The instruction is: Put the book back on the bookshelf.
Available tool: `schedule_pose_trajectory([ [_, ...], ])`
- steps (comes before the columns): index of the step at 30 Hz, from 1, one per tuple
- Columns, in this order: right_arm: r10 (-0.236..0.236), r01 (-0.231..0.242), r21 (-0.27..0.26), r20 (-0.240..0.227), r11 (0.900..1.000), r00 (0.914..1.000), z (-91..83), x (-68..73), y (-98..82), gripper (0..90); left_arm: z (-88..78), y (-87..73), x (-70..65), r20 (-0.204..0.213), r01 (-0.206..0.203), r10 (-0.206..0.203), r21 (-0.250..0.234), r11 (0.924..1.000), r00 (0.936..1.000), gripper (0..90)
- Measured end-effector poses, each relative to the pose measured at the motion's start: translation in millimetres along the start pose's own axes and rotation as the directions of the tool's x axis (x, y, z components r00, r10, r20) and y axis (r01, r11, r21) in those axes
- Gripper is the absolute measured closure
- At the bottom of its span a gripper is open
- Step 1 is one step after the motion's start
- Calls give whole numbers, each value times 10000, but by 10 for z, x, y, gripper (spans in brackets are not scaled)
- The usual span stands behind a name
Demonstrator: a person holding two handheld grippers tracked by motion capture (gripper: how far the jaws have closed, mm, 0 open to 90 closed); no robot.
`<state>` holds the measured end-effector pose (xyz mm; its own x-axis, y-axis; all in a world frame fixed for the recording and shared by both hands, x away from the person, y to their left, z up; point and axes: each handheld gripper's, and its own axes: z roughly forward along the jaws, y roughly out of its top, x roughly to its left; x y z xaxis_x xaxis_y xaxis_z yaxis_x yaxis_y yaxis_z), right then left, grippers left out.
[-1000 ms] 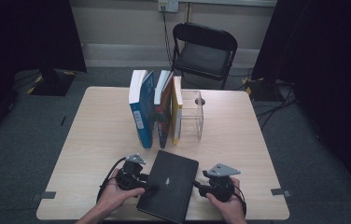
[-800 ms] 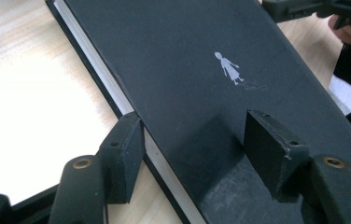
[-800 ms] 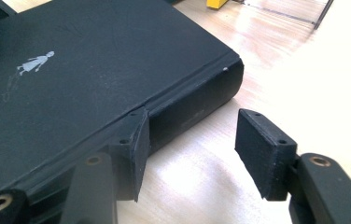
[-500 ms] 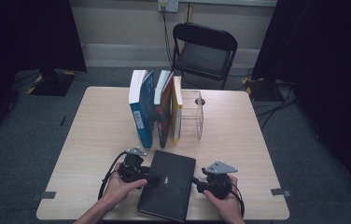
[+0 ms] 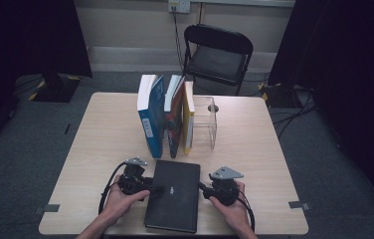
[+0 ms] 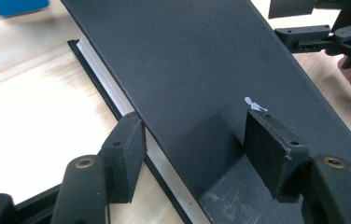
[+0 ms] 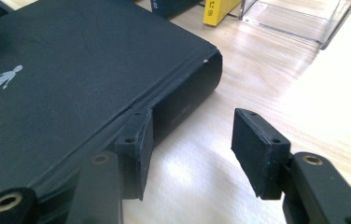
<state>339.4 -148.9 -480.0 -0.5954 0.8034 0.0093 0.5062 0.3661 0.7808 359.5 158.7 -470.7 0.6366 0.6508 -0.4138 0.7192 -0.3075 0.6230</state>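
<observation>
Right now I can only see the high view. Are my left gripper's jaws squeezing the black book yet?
Observer: Not yet. The left gripper view shows the left gripper open and straddling the black book's edge. One pad is above the cover and the other is beside the white pages.
Operator: What about my other gripper?
Observer: The right gripper is open too. One pad is right at the book's spine and the other is over bare table.
</observation>
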Motion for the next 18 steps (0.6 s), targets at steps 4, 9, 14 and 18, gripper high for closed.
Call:
schedule_pose_trajectory([
  [4, 271, -273, -174, -124, 9995, 9996, 47, 6, 2, 490, 21, -7, 26, -138, 98, -102, -270, 9996, 9999, 342],
  [9, 429, -433, -122, -327, 9990, 9985, 60, -31, -34, 465, 61, 0, 28, -200, 358, -367, -420, 9985, 9991, 310],
  [14, 486, -487, -47, -247, 9988, 9985, 74, -41, -76, 448, 67, -22, 75, 70, 869, -866, -591, 9945, 9962, 325],
  [18, 471, -471, -27, -174, 9989, 9987, 74, -40, -71, 434, 64, -24, 82, 19, 935, -936, -784, 9925, 9956, 358],
])
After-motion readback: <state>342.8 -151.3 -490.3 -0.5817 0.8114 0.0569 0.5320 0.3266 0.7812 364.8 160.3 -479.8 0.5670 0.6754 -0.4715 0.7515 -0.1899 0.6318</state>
